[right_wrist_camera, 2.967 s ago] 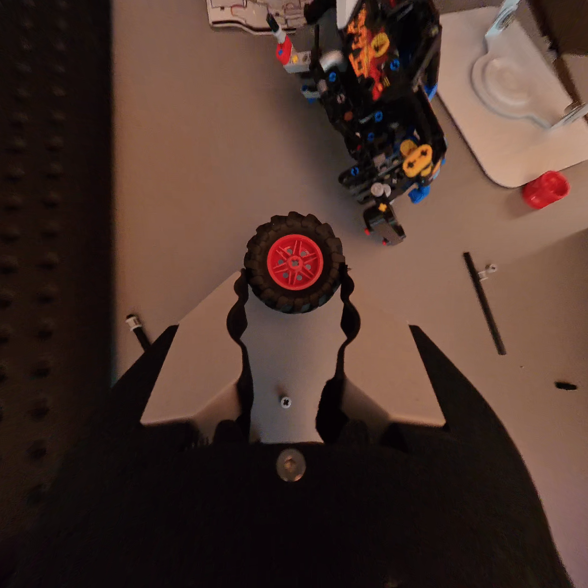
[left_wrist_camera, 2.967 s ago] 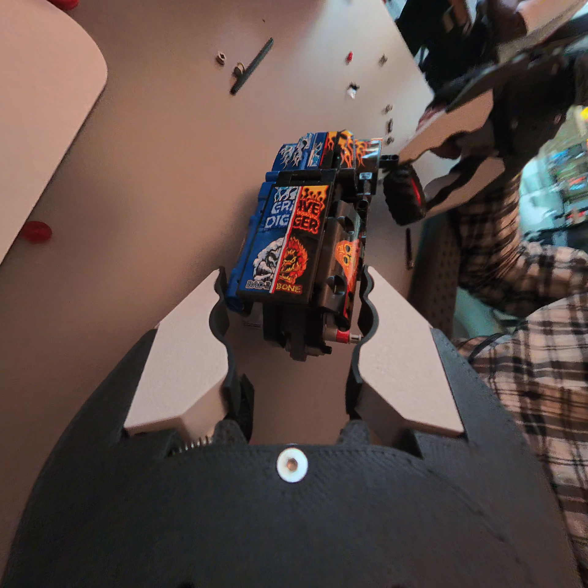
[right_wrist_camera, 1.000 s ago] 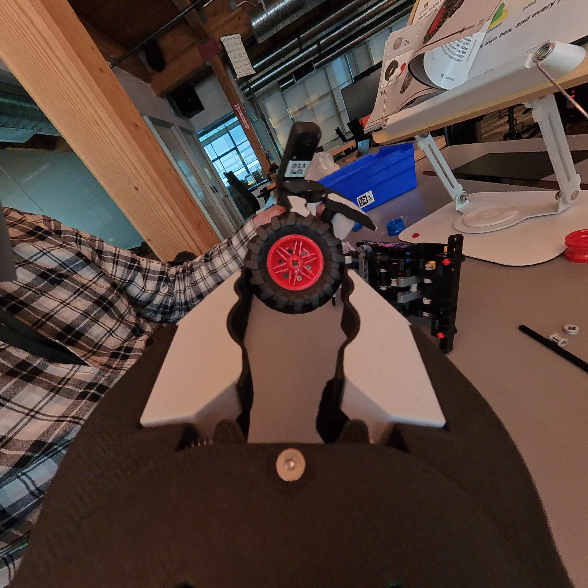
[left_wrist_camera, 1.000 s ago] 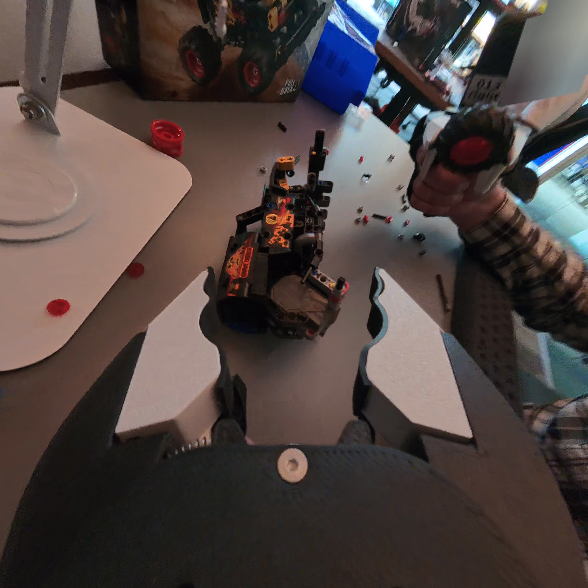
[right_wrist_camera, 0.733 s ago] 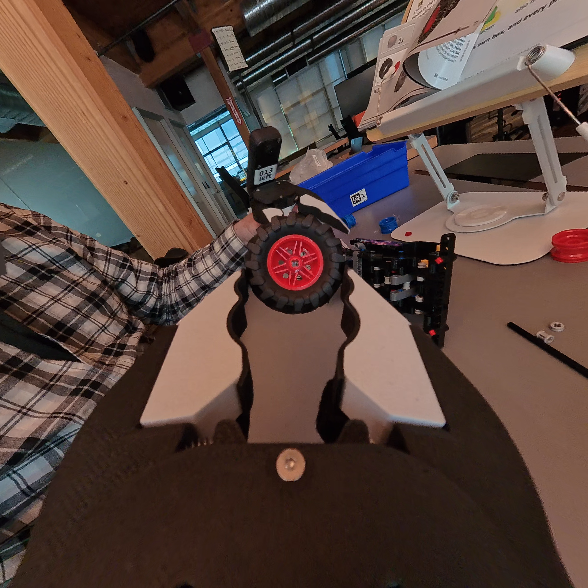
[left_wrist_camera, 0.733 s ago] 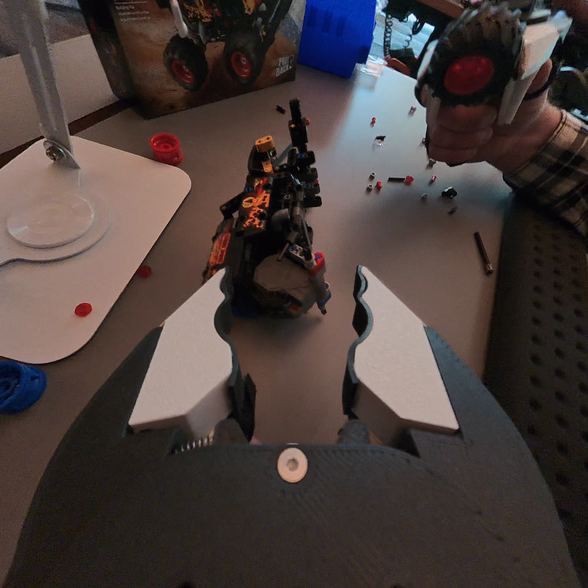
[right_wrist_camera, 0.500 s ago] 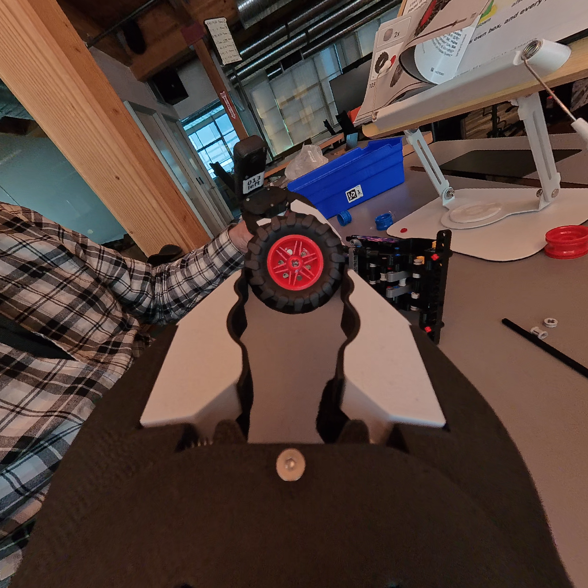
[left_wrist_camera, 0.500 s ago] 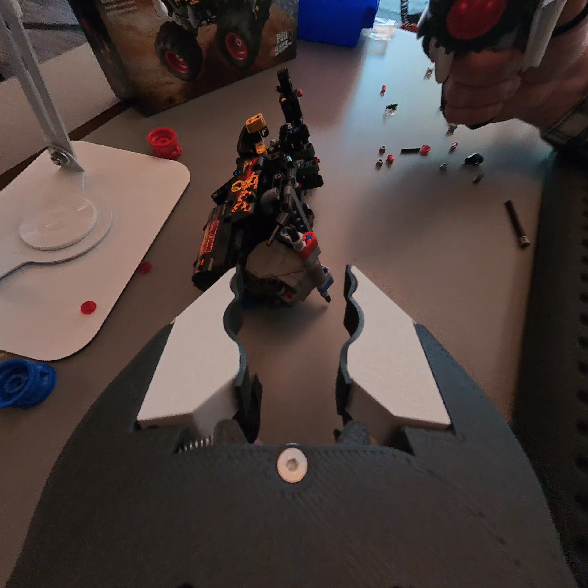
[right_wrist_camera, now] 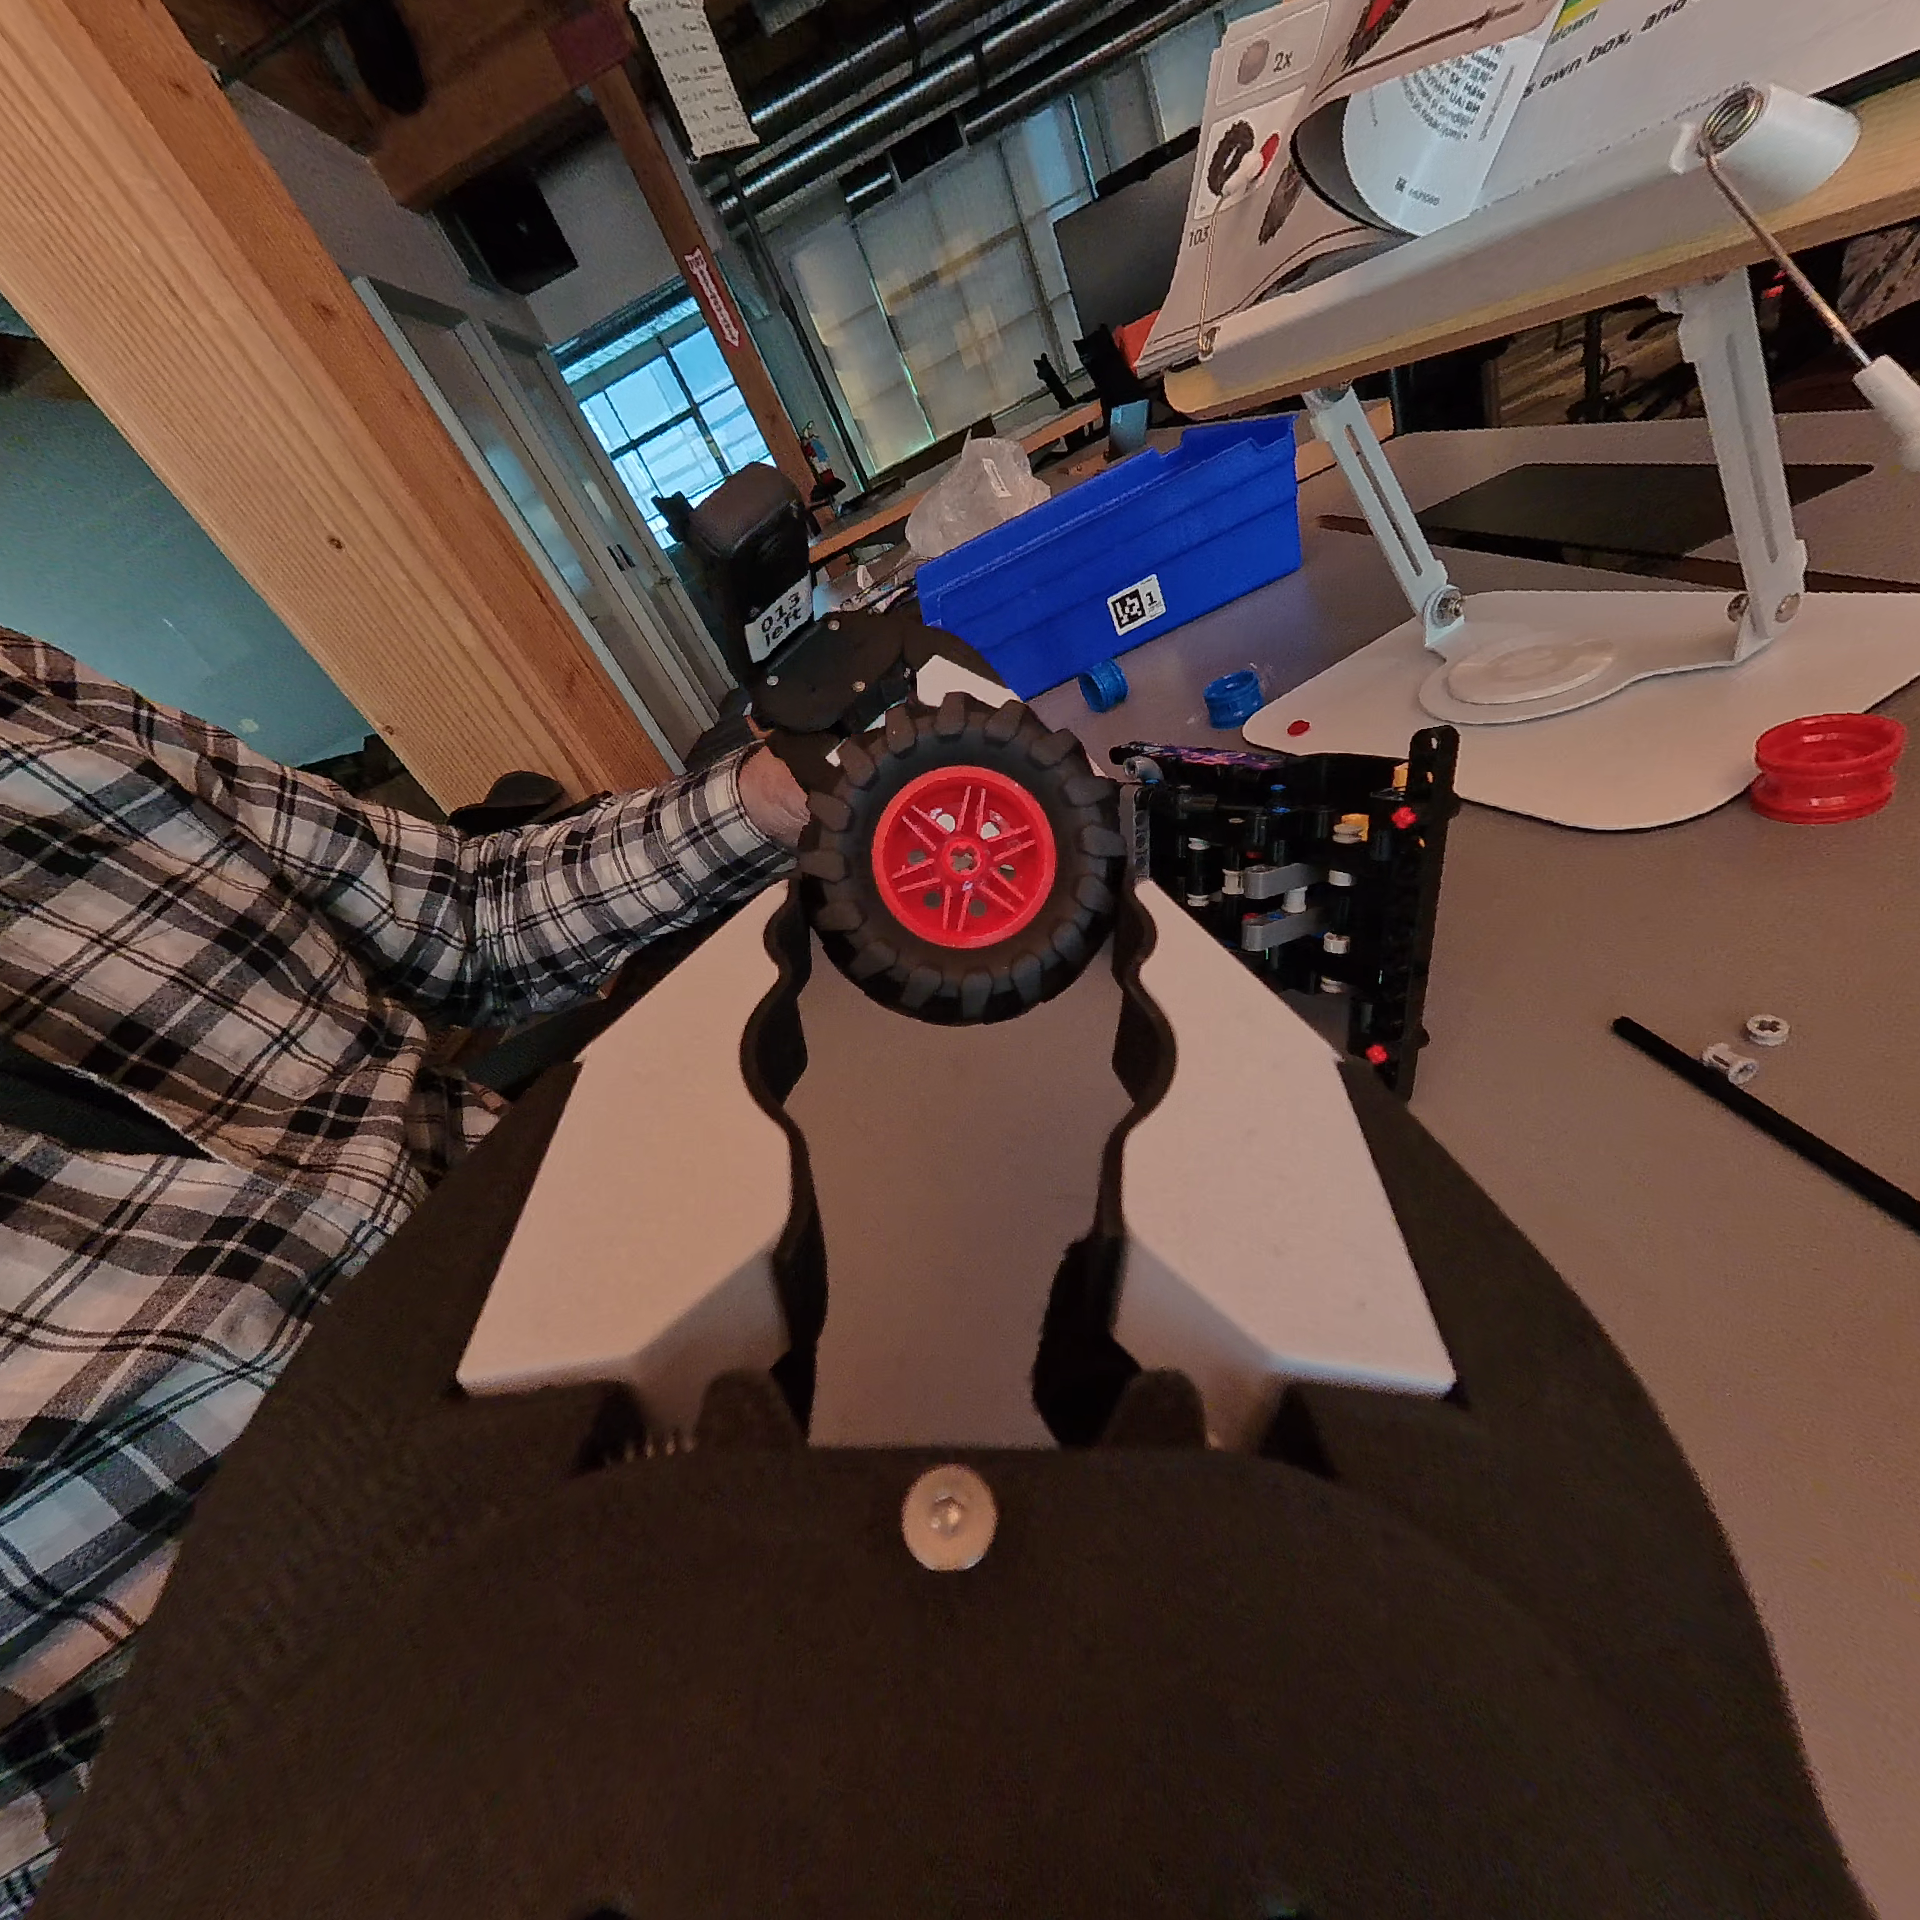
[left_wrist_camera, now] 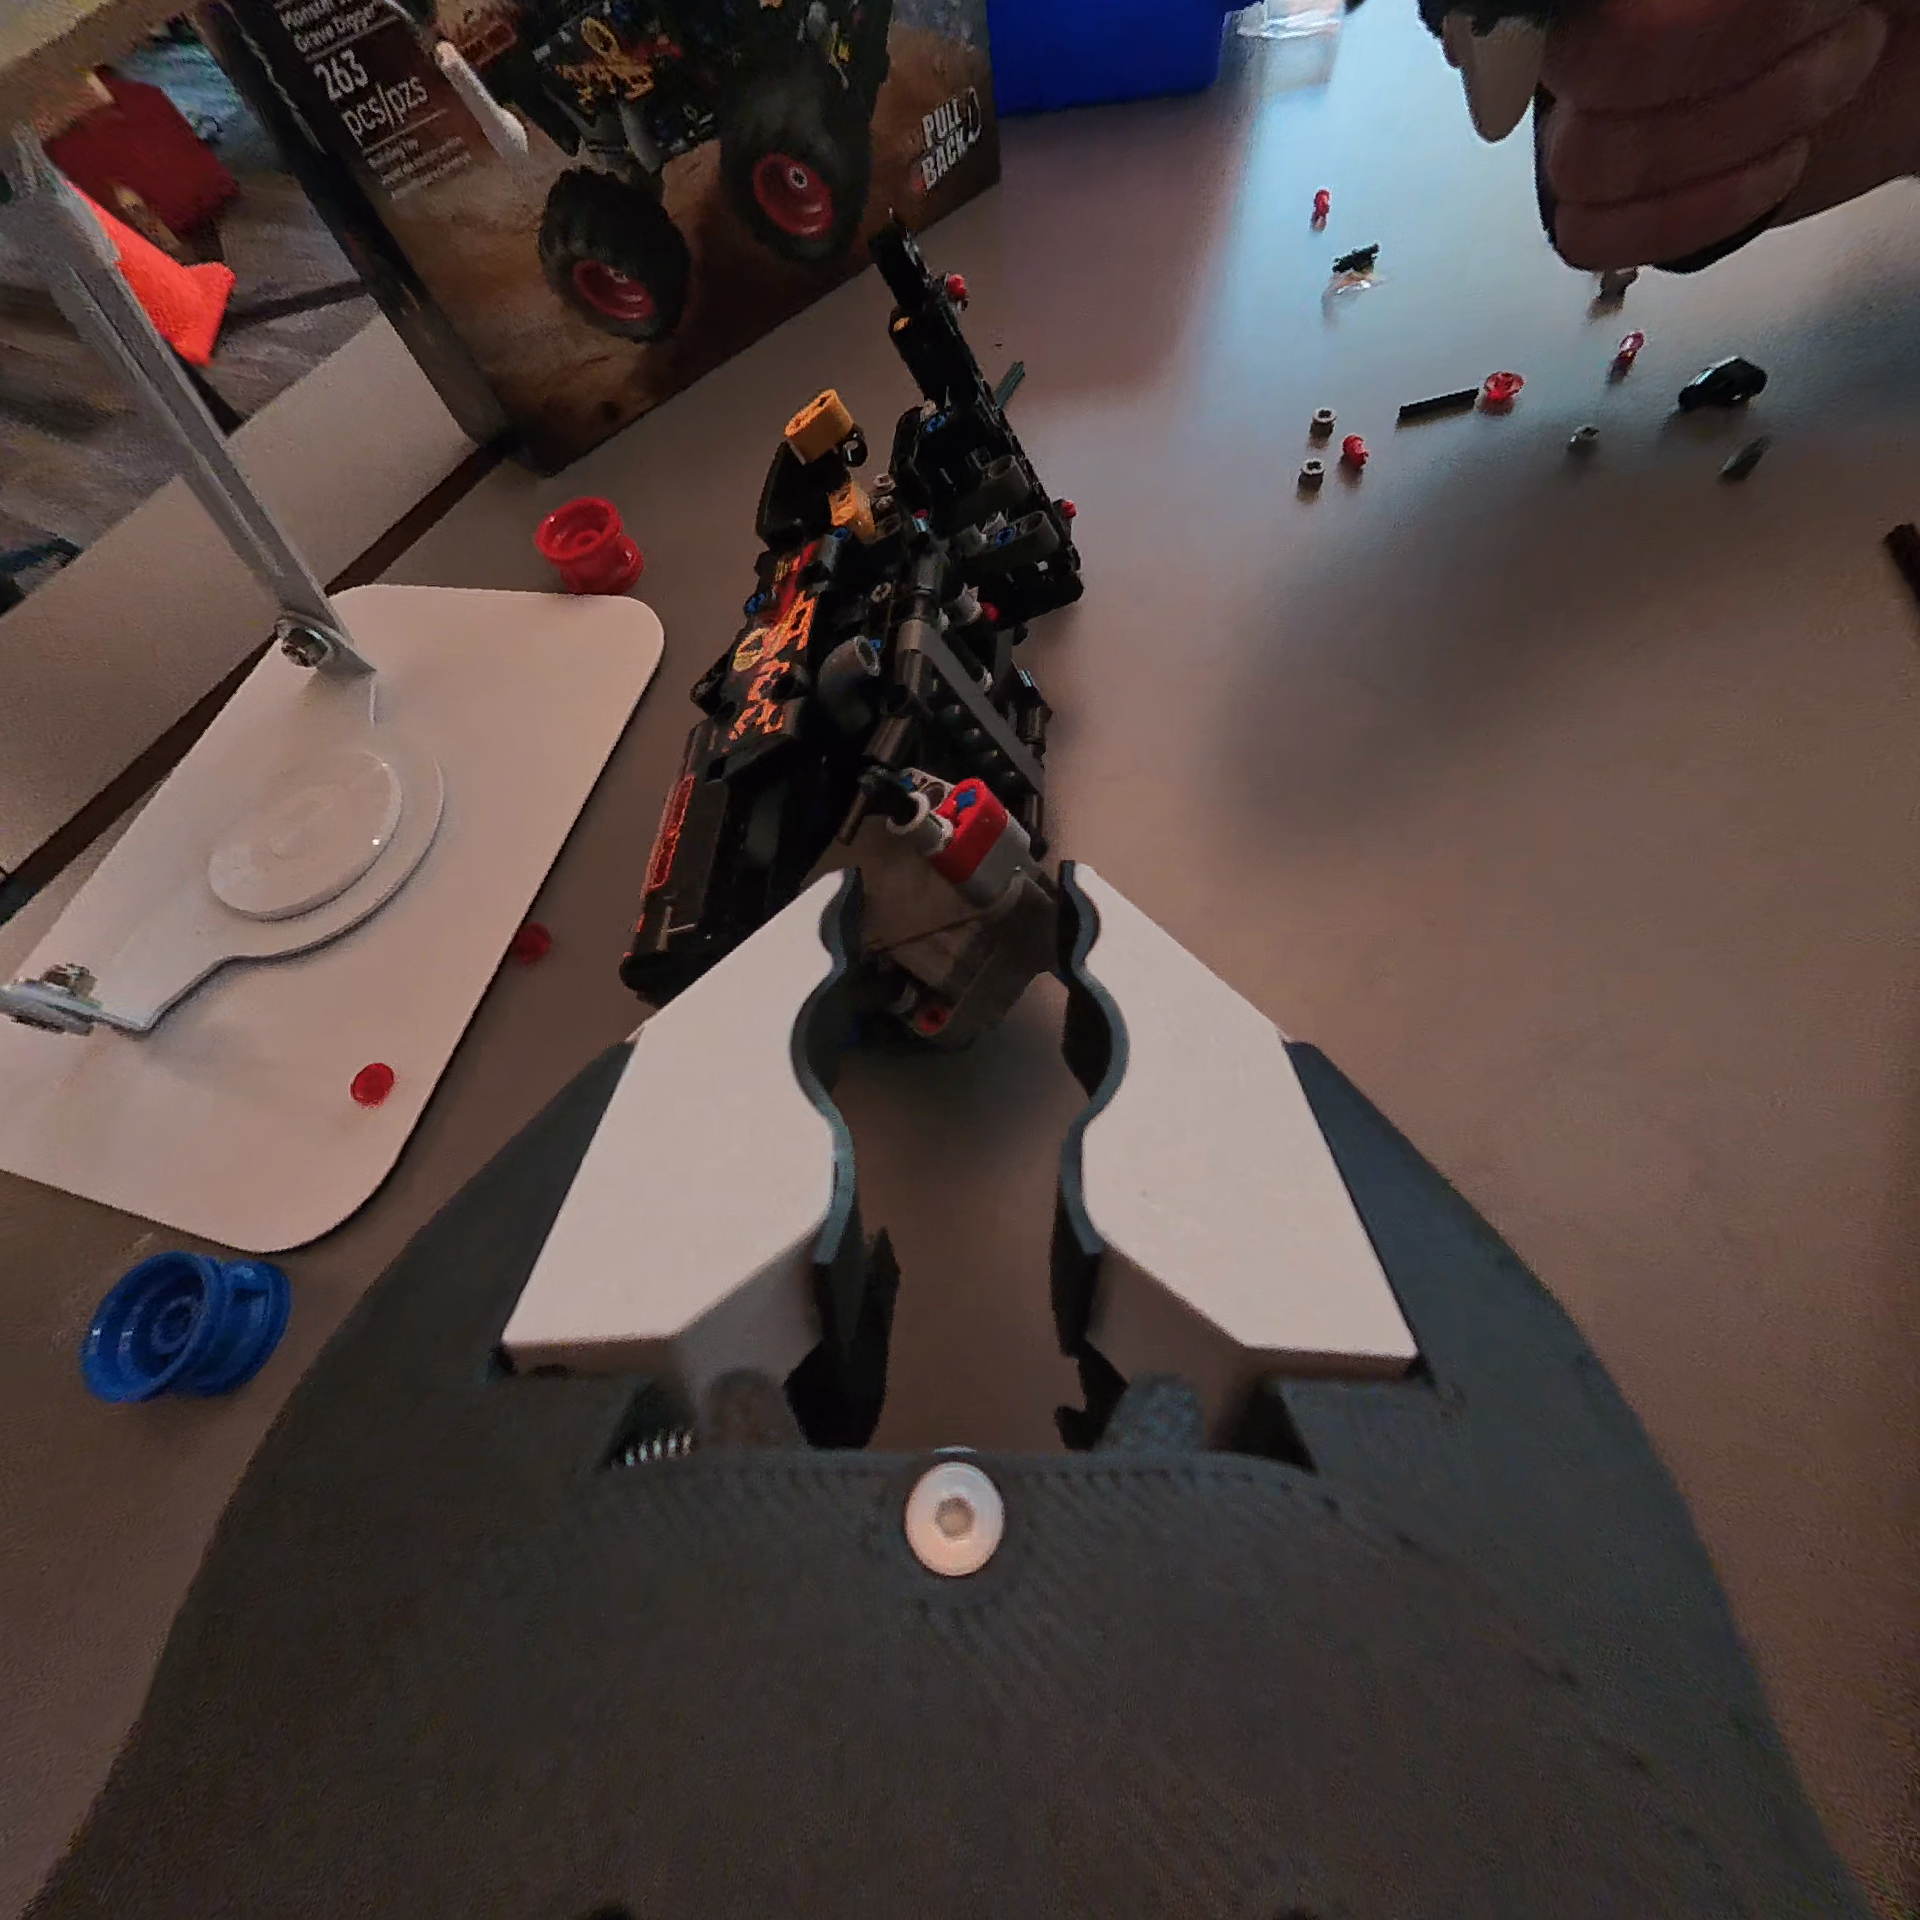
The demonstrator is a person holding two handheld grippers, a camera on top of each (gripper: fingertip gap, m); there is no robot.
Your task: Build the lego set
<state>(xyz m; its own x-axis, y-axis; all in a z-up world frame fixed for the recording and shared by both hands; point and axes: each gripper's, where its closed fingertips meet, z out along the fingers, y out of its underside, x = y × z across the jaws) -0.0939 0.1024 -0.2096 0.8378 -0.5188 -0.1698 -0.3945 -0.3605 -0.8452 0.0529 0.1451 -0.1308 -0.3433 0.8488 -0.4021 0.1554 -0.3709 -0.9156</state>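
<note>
The black Lego truck body (left_wrist_camera: pixel 883 665) with orange flame stickers lies on its side on the grey table. My left gripper (left_wrist_camera: pixel 956 904) has its fingertips closed around the grey block at the truck's near end. My right gripper (right_wrist_camera: pixel 961 904) is shut on a black tyre with a red hub (right_wrist_camera: pixel 961 857) and holds it in the air, left of the truck (right_wrist_camera: pixel 1309 873). The left gripper (right_wrist_camera: pixel 831 665) shows behind the wheel, with a plaid sleeve. The hand holding the right gripper (left_wrist_camera: pixel 1714 135) shows at the top right of the left wrist view.
A white stand base (left_wrist_camera: pixel 312 883) lies left of the truck, with a red rim (left_wrist_camera: pixel 587 540) and a blue rim (left_wrist_camera: pixel 182 1325) nearby. The set's box (left_wrist_camera: pixel 623 156) stands behind. Small loose parts (left_wrist_camera: pixel 1455 405) lie to the right. A blue bin (right_wrist_camera: pixel 1122 561) and a black axle (right_wrist_camera: pixel 1766 1122) also show.
The left gripper, which earlier held the truck, had let it go on the table; it has now moved in and narrowed around the truck's near end. The right gripper still holds the wheel, raised.
</note>
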